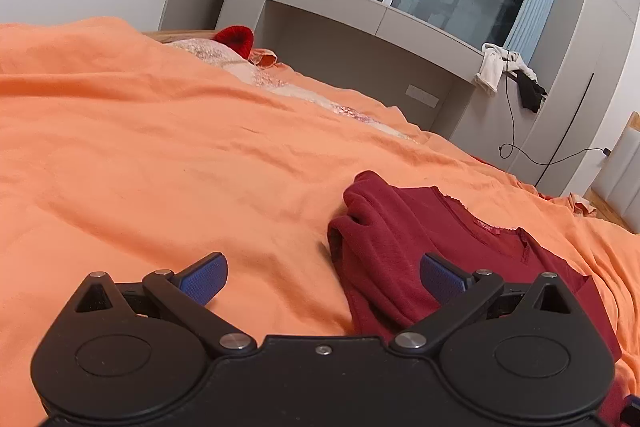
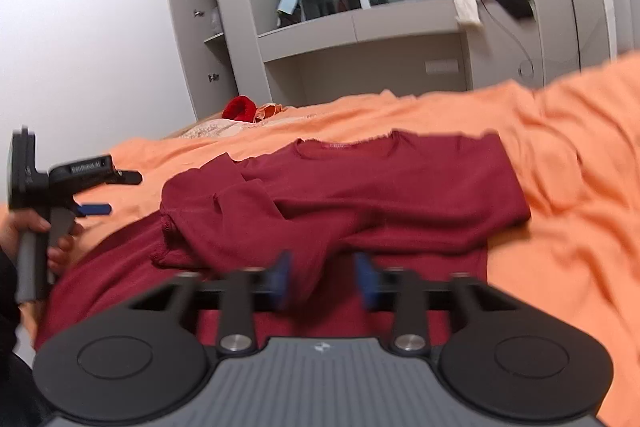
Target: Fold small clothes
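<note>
A dark red long-sleeved top [image 2: 380, 179] lies spread on the orange bedsheet [image 2: 560, 147], neckline at the far side, its left sleeve folded over the body. My right gripper [image 2: 322, 257] hovers low over the near hem, blurred, its blue pads apart; cloth lies beneath the gap and neither pad presses on it. My left gripper [image 1: 322, 261] stands wide open at the top's [image 1: 420, 219] left edge, its right finger over the bunched sleeve and its left over bare sheet [image 1: 160, 147]. In the right wrist view the left gripper [image 2: 116, 193] shows at far left, held by a hand [image 2: 24, 227].
At the bed's far end lie a bright red woolly item [image 1: 236, 39] and a pale patterned cloth [image 1: 208, 53]. Grey built-in cabinets and a window ledge [image 1: 360, 15] stand beyond, with clothes [image 1: 492, 67] and a cable hanging off the ledge.
</note>
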The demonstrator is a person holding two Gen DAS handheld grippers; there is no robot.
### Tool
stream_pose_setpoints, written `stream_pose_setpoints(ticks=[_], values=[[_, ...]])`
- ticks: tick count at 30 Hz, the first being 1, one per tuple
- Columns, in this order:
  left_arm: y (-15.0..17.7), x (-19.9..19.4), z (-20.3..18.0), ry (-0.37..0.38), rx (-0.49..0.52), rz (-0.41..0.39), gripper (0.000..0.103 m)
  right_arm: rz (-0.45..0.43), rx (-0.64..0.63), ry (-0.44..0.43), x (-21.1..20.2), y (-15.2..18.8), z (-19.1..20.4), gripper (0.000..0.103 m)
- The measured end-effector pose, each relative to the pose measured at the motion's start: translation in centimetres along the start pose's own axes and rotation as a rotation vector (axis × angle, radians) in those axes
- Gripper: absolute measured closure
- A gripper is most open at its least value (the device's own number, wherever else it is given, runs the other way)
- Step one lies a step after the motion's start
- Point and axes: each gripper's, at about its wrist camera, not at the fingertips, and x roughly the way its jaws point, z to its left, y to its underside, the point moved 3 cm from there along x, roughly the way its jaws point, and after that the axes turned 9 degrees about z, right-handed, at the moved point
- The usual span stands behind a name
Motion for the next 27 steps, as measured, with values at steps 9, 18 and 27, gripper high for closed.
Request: stream_pose_setpoints(ticks=[9,18,27], values=[[-2.6,3.4,-0.8,-0.02,0.128,-0.013,0.005,0.107,-0.054,-0.009,4.1,-2.2,-1.2,0.04],[-3.3,6.8,-1.9,0.095,0.179,0.103,0.087,0.093,-0.038,-0.077,5.2,-0.9,-2.0,0.071],[-4.0,5.7,0.4,-0.022,-0.043,0.026,0.096,0.041,-0.215,-0.104,5.1,-2.2,2.4,0.089]])
